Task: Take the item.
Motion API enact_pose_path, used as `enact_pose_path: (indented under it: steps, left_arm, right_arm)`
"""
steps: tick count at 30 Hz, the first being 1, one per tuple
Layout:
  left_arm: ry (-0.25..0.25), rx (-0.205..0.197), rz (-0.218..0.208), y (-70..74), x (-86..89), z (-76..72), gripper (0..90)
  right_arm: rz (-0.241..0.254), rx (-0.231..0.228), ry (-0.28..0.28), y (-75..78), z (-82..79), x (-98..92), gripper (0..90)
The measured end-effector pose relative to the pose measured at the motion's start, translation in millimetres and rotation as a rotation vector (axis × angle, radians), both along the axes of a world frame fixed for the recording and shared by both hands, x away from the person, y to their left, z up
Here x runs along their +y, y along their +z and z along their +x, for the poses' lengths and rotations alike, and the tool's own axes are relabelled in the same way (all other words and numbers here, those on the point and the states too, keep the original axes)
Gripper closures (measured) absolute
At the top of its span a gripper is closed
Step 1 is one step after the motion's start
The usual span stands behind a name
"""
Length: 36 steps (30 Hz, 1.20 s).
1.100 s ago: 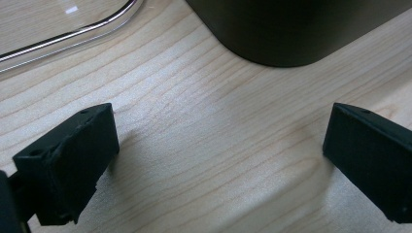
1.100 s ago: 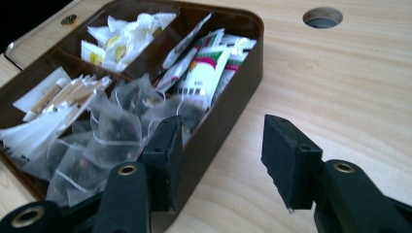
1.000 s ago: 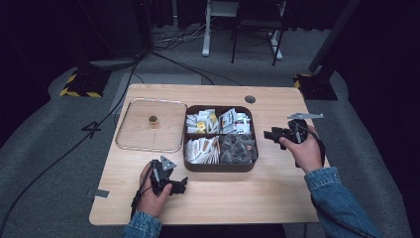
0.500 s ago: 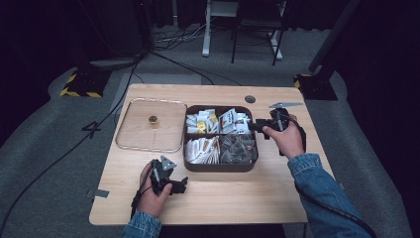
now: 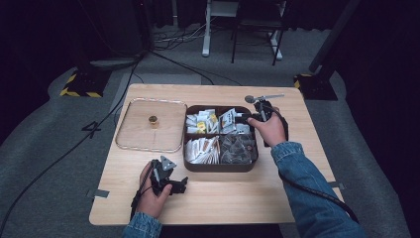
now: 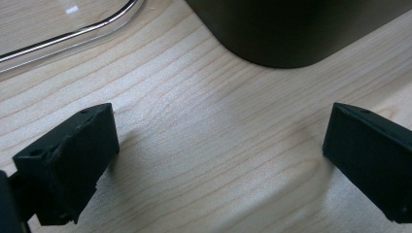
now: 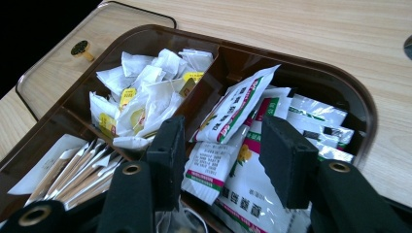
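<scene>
The right gripper (image 7: 218,160) is hovering part-open and empty over the green-and-white sachets (image 7: 233,116) in the 4-compartment tray (image 5: 220,166), seemingly lining up a pick, while the left gripper (image 6: 218,160) is resting wide open and empty on the table (image 5: 237,198).

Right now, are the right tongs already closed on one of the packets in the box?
No: in the right gripper view the right tongs stand open above the green-and-white packets, gripping nothing.
</scene>
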<state>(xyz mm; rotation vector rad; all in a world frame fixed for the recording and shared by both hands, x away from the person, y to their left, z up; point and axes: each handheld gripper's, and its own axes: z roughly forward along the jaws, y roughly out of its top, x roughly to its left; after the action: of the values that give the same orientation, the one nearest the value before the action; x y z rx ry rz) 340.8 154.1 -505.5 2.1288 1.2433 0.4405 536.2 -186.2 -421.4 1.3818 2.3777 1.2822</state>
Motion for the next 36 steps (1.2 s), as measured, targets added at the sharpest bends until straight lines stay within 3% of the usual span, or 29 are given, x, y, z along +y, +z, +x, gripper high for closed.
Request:
enact_pose_path:
  steps: [11,18,22,28,30,33,36]
  left_arm:
    - [-0.001,-0.001,0.001,0.1,0.1,0.3,0.0]
    - [0.003,-0.004,-0.003,-0.3,-0.2,0.9,0.0]
    - [0.002,-0.005,-0.002,-0.2,-0.1,1.0,0.0]
    - [0.001,-0.005,0.000,-0.2,0.0,1.2,0.0]
    - [0.001,-0.005,0.000,-0.2,0.0,1.2,0.0]
    - [0.002,-0.006,-0.002,-0.3,-0.1,1.1,0.0]
    - [0.003,-0.004,-0.003,-0.2,-0.2,1.1,0.0]
  right_arm:
    - [-0.034,0.061,-0.015,-13.5,9.8,22.1,53.1]
    - [-0.042,0.050,0.001,-11.6,13.6,40.4,53.6]
    - [-0.059,0.058,-0.016,-15.6,18.6,47.2,54.9]
    - [-0.092,0.067,-0.012,-26.2,23.8,53.7,66.6]
    - [-0.095,0.070,-0.032,-28.4,24.1,55.9,74.3]
    - [-0.083,0.066,-0.050,-26.9,22.9,55.6,81.0]
    - [-0.067,0.030,-0.094,-15.7,17.5,50.6,85.2]
